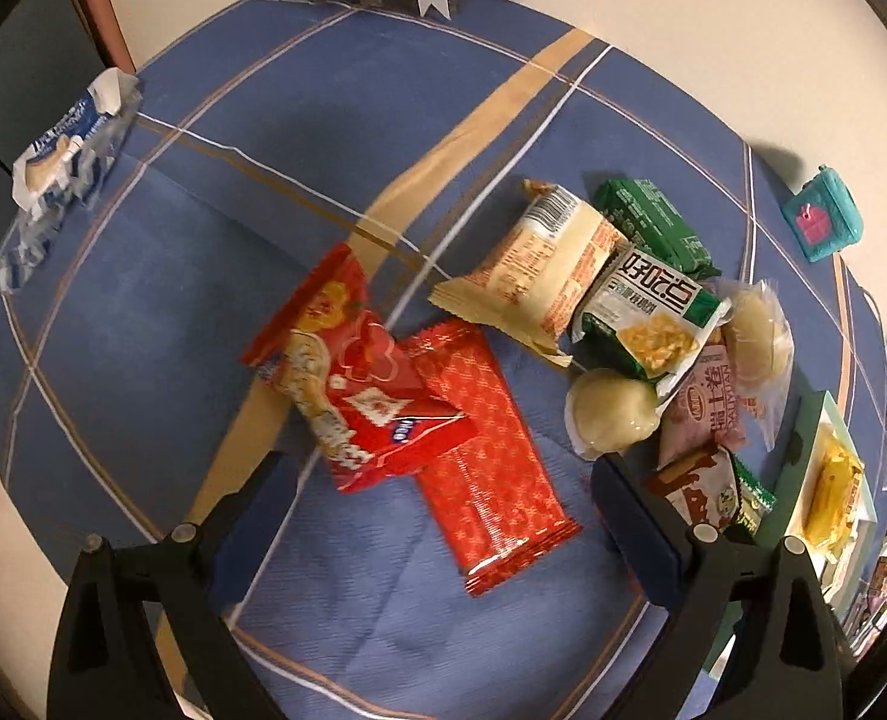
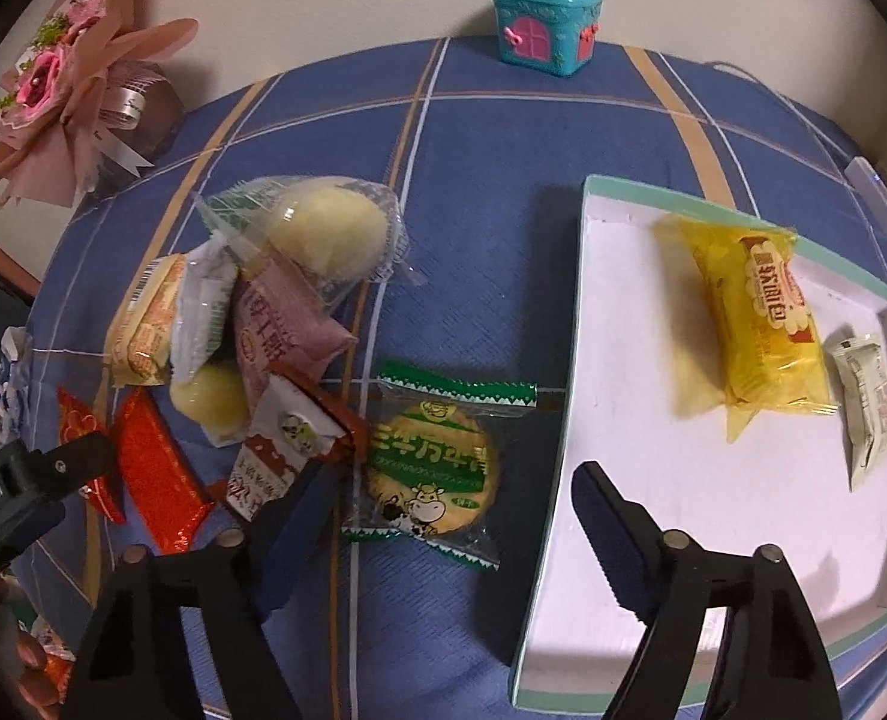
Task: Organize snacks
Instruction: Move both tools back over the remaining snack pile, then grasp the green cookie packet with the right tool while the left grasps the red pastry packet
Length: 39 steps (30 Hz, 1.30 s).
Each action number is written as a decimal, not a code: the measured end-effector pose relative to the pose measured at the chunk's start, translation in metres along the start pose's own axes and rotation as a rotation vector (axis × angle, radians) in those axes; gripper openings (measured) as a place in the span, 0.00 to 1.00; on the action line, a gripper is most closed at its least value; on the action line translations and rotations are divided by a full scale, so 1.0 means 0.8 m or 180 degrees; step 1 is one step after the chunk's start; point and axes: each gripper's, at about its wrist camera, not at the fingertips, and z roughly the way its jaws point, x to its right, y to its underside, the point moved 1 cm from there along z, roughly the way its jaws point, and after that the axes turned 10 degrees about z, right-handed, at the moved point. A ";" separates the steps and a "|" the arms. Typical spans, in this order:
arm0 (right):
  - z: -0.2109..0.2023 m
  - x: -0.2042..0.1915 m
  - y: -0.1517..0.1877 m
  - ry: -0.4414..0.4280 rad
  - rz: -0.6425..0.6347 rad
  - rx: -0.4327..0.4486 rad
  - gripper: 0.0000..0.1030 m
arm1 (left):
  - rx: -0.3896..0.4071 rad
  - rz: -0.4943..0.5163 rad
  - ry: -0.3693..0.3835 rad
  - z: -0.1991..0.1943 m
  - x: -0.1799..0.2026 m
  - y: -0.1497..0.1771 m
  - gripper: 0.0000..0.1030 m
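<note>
A round cookie packet (image 2: 431,462) with green zigzag ends lies flat on the blue cloth between the fingers of my right gripper (image 2: 455,480). The jaws stand open, pads clear of it, and the right finger hangs over the rim of the white tray (image 2: 566,384). The tray holds a yellow packet (image 2: 755,324) and a small pale sachet (image 2: 869,402). My left gripper (image 1: 437,480) is open above two overlapping red packets: a patterned wafer packet (image 1: 491,462) and a glossy one (image 1: 353,384) lying across it.
A heap of snacks (image 1: 623,312) lies right of the red packets, with cream, green and pink packets and two pale buns. A blue-white packet (image 1: 65,156) sits at the table's left edge. A teal toy house (image 2: 548,30) and a pink bouquet (image 2: 65,84) stand at the back.
</note>
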 end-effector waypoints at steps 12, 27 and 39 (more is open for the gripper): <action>0.025 0.003 -0.006 0.0064 0.0016 -0.0040 0.73 | -0.0201 0.0019 0.0061 0.046 0.020 -0.006 0.79; 0.037 -0.016 -0.005 0.0376 -0.0238 0.0092 0.66 | -0.0170 0.0110 -0.0143 0.065 0.045 -0.016 0.51; 0.029 0.015 -0.008 0.0201 -0.0208 -0.0076 0.65 | -0.0138 0.0228 -0.0022 0.041 0.071 -0.019 0.46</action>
